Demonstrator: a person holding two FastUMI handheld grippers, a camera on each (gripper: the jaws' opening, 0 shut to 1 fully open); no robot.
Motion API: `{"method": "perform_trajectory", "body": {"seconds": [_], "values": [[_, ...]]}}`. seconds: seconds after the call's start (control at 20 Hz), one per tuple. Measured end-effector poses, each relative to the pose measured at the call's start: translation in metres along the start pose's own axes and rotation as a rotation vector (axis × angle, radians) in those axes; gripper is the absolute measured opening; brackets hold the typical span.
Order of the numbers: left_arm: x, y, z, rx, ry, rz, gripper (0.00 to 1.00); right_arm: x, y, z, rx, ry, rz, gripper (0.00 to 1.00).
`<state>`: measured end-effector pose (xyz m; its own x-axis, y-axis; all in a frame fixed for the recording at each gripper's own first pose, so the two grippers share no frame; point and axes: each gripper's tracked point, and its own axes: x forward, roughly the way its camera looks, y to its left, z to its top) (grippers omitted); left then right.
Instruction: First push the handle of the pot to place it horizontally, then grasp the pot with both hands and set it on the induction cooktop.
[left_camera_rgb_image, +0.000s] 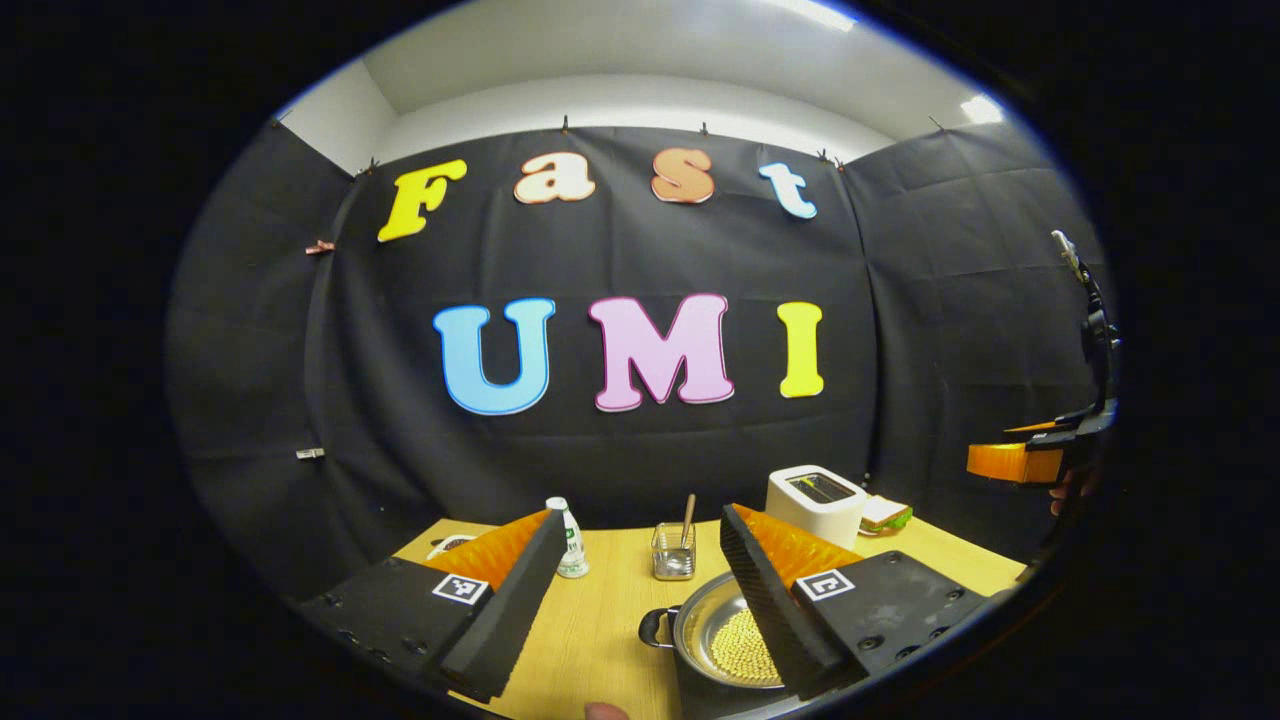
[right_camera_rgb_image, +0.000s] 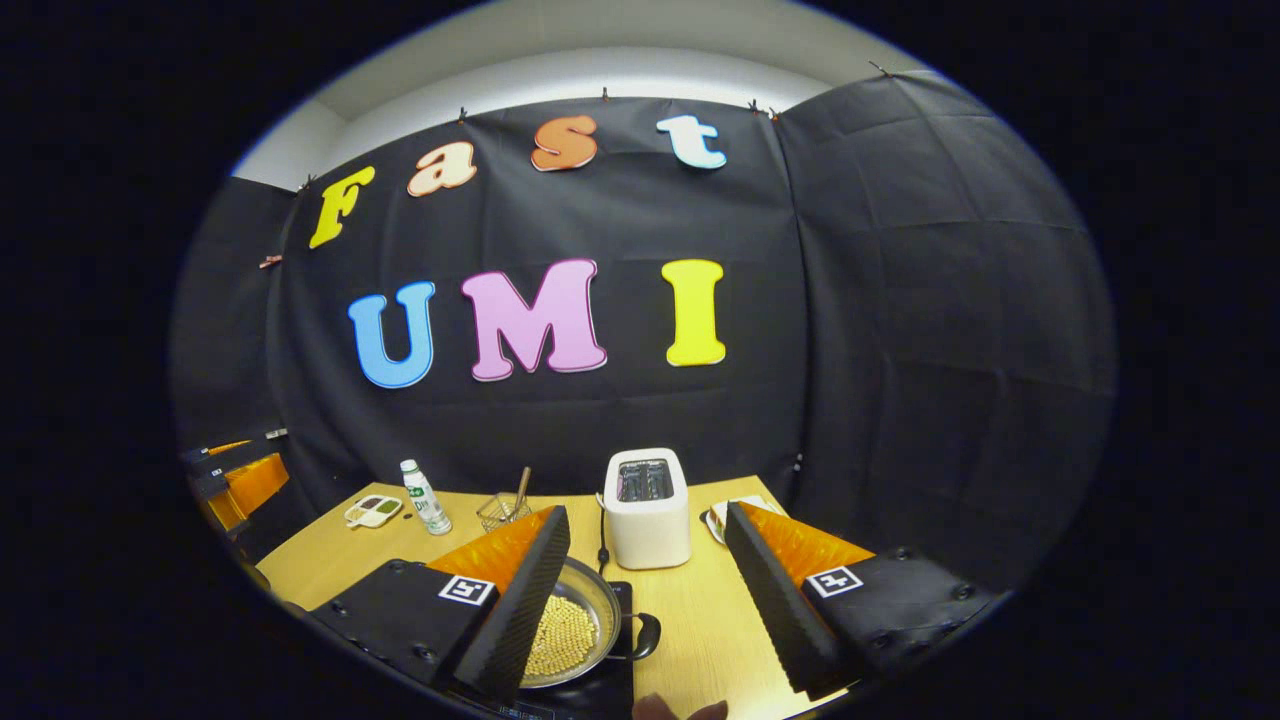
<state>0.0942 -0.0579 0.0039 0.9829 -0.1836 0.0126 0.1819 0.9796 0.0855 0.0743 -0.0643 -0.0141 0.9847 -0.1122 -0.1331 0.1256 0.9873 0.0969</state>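
Now the desk carries the induction cooktop at its near edge, with the pot of yellow beads on it. Both the left gripper and right gripper have jaws wide open, holding nothing.

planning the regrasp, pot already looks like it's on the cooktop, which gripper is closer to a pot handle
Roughly even. The left gripper is open beside the pot's one loop handle; the right gripper is open around the other loop handle. The pot sits on the induction cooktop.
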Motion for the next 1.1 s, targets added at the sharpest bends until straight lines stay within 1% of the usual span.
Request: {"method": "perform_trajectory", "body": {"seconds": [0.15,0.25,0.35,0.4,0.55,0.65,0.75,0.85,0.9,0.95,1.0,1.1], "values": [[-0.025,0.001,0.017,0.017,-0.069,0.027,0.96,-0.031,-0.003,0.021,-0.019,-0.105,0.0,0.97],[-0.042,-0.006,0.019,0.004,-0.095,0.024,0.96,-0.049,-0.004,0.029,-0.04,-0.16,0.004,0.97],[-0.058,-0.014,0.018,-0.019,-0.108,0.01,0.97,-0.064,-0.003,0.029,-0.054,-0.189,0.013,0.97],[-0.064,-0.017,0.018,-0.019,-0.114,0.004,0.95,-0.07,-0.004,0.029,-0.057,-0.201,0.017,0.97],[-0.078,-0.015,0.01,0.012,-0.121,0.033,0.96,-0.083,-0.005,0.028,-0.067,-0.234,0.018,0.96],[-0.085,-0.02,0.005,0.011,-0.121,0.032,0.95,-0.086,-0.003,0.019,-0.067,-0.225,0.022,0.97],[-0.087,-0.022,-0.006,-0.016,-0.104,0.031,0.95,-0.089,-0.002,0.014,-0.046,-0.216,0.026,0.96],[-0.09,-0.017,-0.016,-0.019,-0.083,0.041,0.95,-0.09,-0.002,0.008,-0.039,-0.206,0.034,0.97],[-0.091,-0.014,-0.02,-0.017,-0.074,0.048,0.97,-0.09,-0.002,0.004,-0.035,-0.198,0.039,0.97],[-0.093,-0.014,-0.022,-0.02,-0.067,0.049,0.96,-0.09,-0.002,0.002,-0.03,-0.191,0.043,0.97],[-0.092,-0.014,-0.026,-0.024,-0.058,0.047,0.97,-0.089,-0.002,0.001,-0.026,-0.185,0.046,0.97],[-0.092,-0.014,-0.028,-0.029,-0.052,0.043,0.96,-0.088,-0.003,0.0,-0.025,-0.179,0.048,0.97]]}}
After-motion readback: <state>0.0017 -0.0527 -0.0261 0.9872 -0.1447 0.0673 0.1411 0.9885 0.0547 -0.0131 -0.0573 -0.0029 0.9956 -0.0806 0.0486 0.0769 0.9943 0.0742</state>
